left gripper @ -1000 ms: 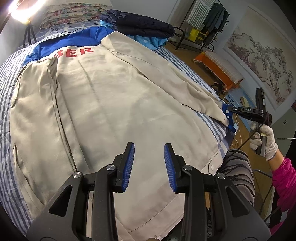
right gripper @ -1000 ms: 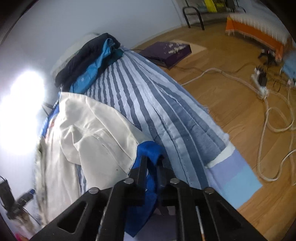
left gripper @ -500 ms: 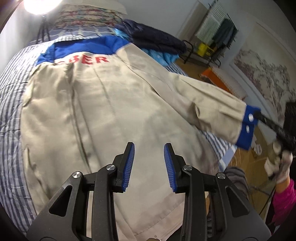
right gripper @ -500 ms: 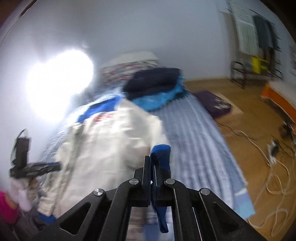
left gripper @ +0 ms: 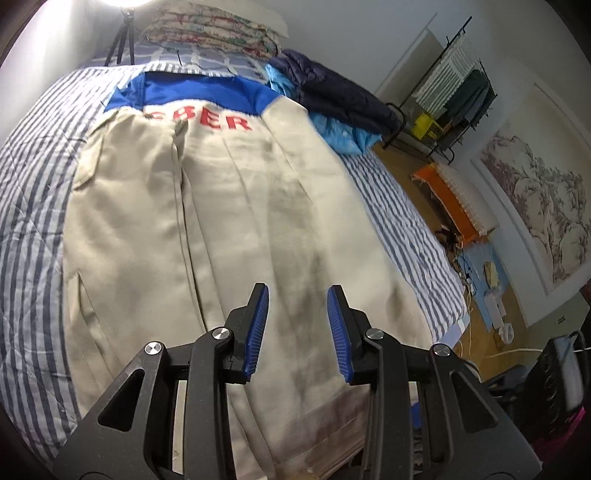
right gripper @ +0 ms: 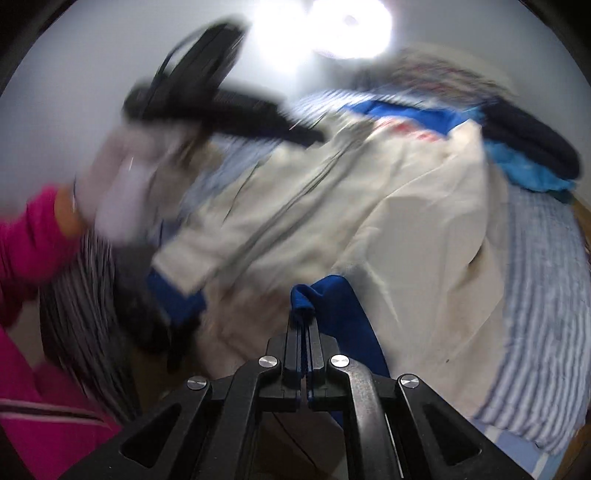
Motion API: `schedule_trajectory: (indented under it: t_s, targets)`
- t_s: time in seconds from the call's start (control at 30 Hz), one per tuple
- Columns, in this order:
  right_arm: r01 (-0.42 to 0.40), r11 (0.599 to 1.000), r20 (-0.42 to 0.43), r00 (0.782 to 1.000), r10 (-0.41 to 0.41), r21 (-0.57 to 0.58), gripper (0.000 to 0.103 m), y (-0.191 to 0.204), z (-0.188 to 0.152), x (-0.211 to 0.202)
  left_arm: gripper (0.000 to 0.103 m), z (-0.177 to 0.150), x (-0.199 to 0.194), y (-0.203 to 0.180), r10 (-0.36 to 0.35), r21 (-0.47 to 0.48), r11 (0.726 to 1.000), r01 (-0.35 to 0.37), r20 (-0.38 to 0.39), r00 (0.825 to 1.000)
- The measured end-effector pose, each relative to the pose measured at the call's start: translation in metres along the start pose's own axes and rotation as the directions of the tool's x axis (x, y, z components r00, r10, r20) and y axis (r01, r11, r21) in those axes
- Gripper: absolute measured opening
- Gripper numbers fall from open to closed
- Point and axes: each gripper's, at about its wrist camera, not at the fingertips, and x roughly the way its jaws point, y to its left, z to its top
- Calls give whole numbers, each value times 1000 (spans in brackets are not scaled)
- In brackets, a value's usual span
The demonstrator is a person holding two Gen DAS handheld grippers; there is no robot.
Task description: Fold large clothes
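A beige jacket (left gripper: 240, 206) with a blue yoke and red letters lies spread on the striped bed (left gripper: 29, 206). My left gripper (left gripper: 297, 325) hovers over the jacket's lower part, open, nothing between its blue pads. In the right wrist view my right gripper (right gripper: 304, 321) is shut on the blue cuff (right gripper: 336, 306) of the jacket's sleeve, lifted above the jacket body (right gripper: 406, 229). The other sleeve's blue cuff (right gripper: 173, 295) hangs at the near edge. The left gripper (right gripper: 314, 138) shows there as a blurred black shape, held by a white-gloved hand (right gripper: 122, 184) with a pink sleeve (right gripper: 26, 236).
Dark blue and light blue clothes (left gripper: 332, 99) are piled at the bed's far right, with folded quilts (left gripper: 214, 33) at the head. A lamp tripod (left gripper: 122, 37) stands at the far left. Right of the bed are a clothes rack (left gripper: 458, 92), an orange bench (left gripper: 450, 199) and floor cables (left gripper: 480, 280).
My right gripper has swung the held cuff from the bed's right edge up and across over the jacket, rolling as it went. The sleeve has left the left wrist view. The left gripper shifted slightly.
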Motion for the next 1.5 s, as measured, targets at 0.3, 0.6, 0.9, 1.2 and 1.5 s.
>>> schedule_trajectory:
  t_s: [0.3, 0.6, 0.9, 1.2, 1.5]
  targets:
    - [-57, 998, -78, 995, 55, -20, 39, 2, -5, 18, 46, -23, 34, -8, -23, -5, 1000, 23, -129, 991]
    - [-156, 972, 107, 985, 139, 178, 42, -76, 7, -30, 46, -67, 67, -18, -54, -39, 998, 45, -272, 961]
    - [-143, 860, 157, 985, 75, 490, 44, -219, 35, 7, 14, -92, 68, -33, -131, -108, 988, 107, -249, 960]
    - [-218, 659, 239, 969, 59, 720, 44, -328, 67, 70, 2, -96, 59, -51, -110, -29, 994, 106, -220, 969]
    - [-237, 578, 272, 962, 27, 781, 16, -378, 105, 110, 4, -107, 56, -38, -119, -86, 991, 100, -252, 960]
